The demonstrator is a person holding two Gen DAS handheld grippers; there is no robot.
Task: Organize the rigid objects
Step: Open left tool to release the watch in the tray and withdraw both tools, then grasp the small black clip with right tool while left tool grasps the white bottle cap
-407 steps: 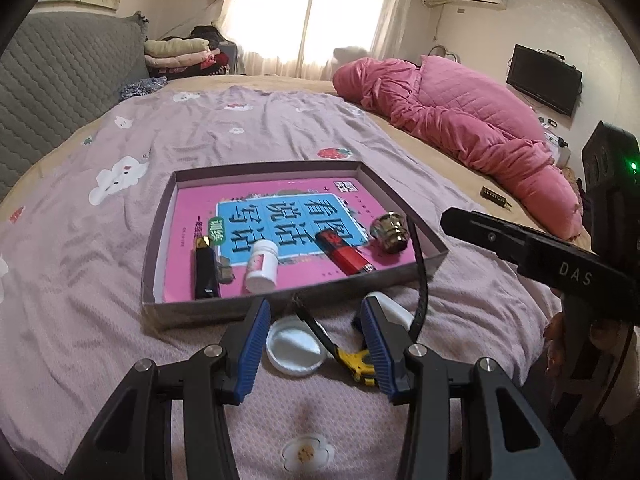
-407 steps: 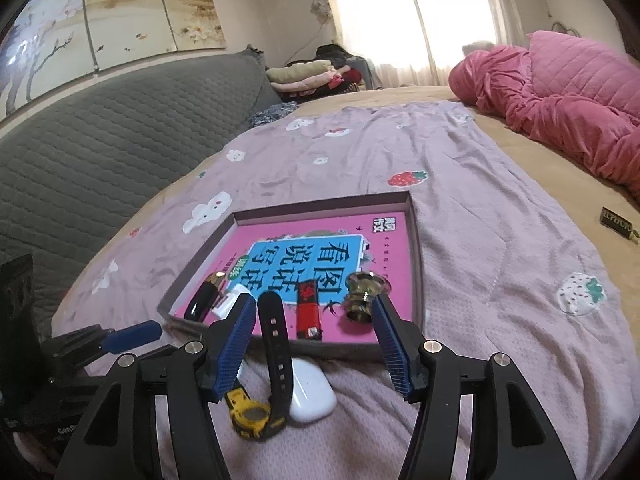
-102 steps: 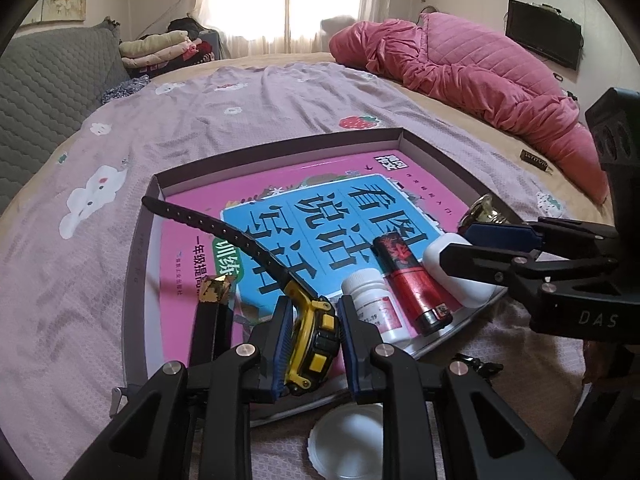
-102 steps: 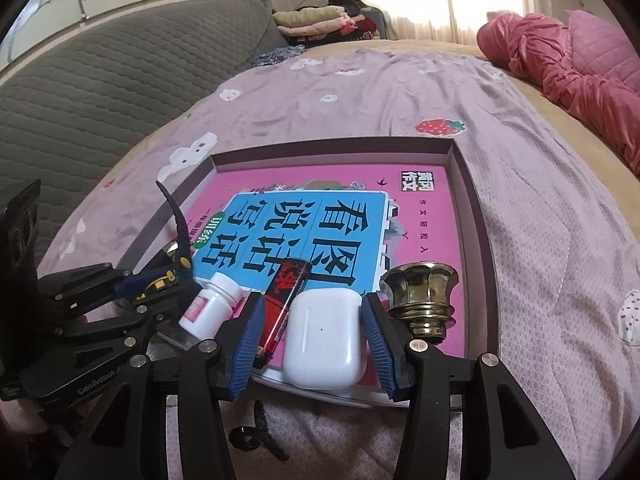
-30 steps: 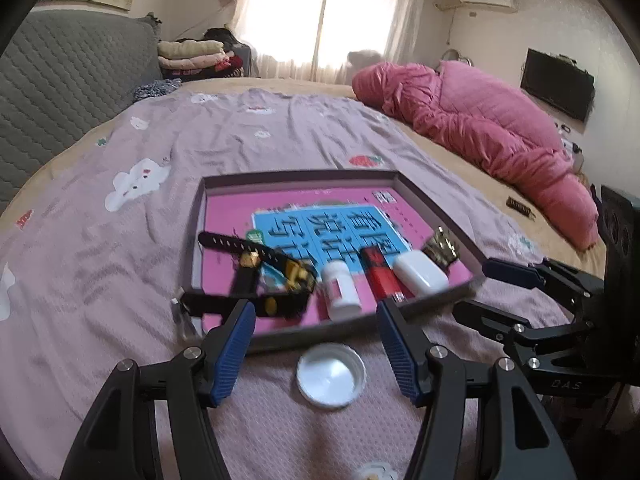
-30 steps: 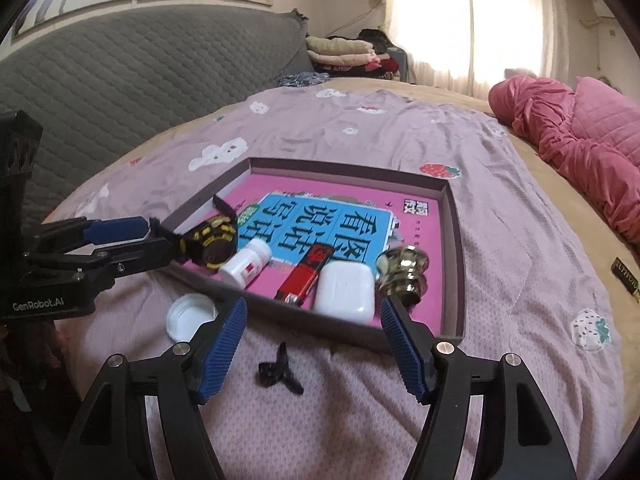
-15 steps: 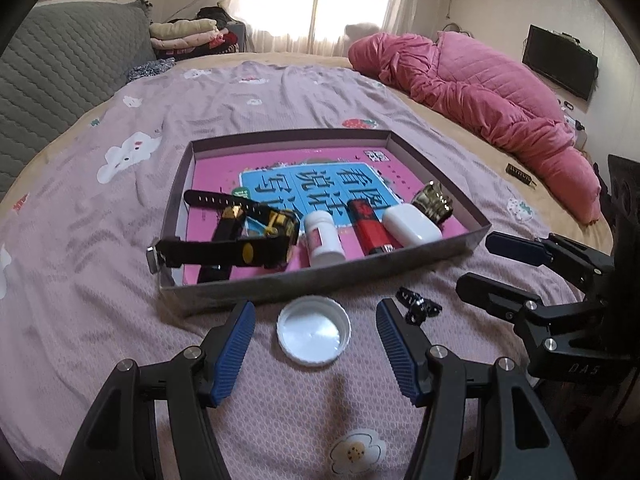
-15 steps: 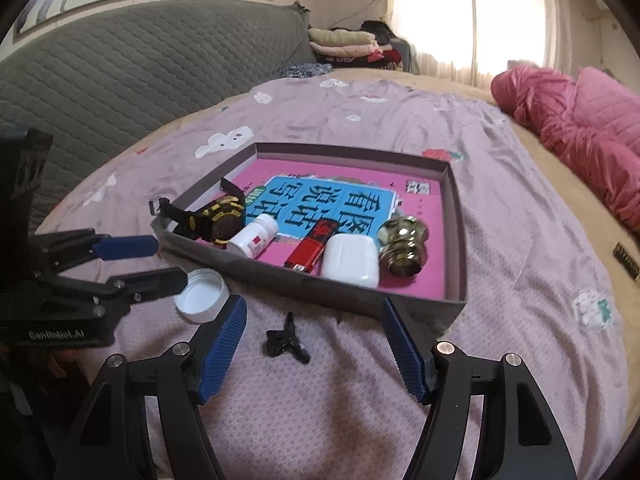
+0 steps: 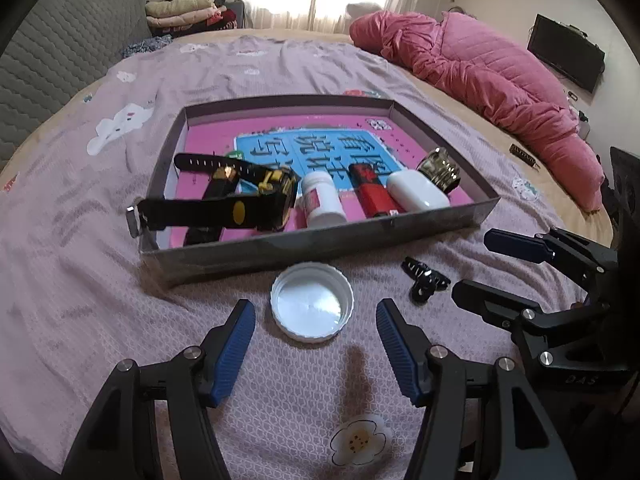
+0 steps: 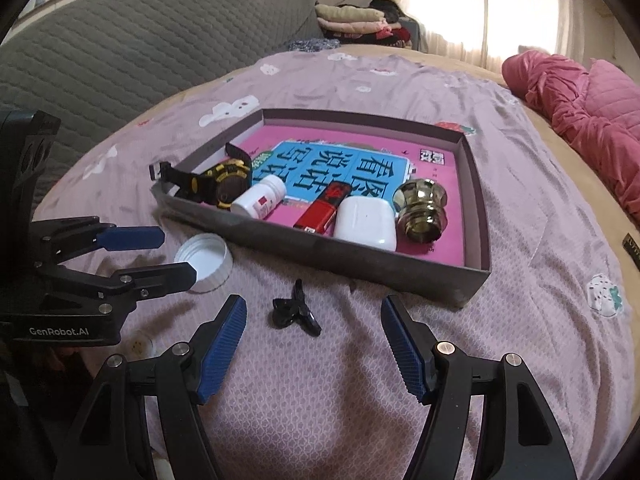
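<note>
White cap (image 9: 312, 307) lies between the left claw's (image 9: 314, 334) spread, empty jaws

Shallow grey box (image 10: 360, 258) on lilac bedspread (image 10: 520, 280), pink book lining its floor. Contents, left to right: black-and-yellow watch (image 10: 224, 184), white pill bottle (image 10: 260, 200), red lighter (image 10: 324, 210), white earbud case (image 10: 366, 222), brass knob (image 10: 420, 210). Outside, near its front wall: white lid (image 10: 206, 258), black clip (image 10: 294, 310). Right claw (image 10: 314, 344) spread wide, empty; left claw (image 10: 168, 256) spread about the lid.

black tube (image 9: 208, 216) mostly hidden beneath the watch (image 9: 240, 200).
</note>
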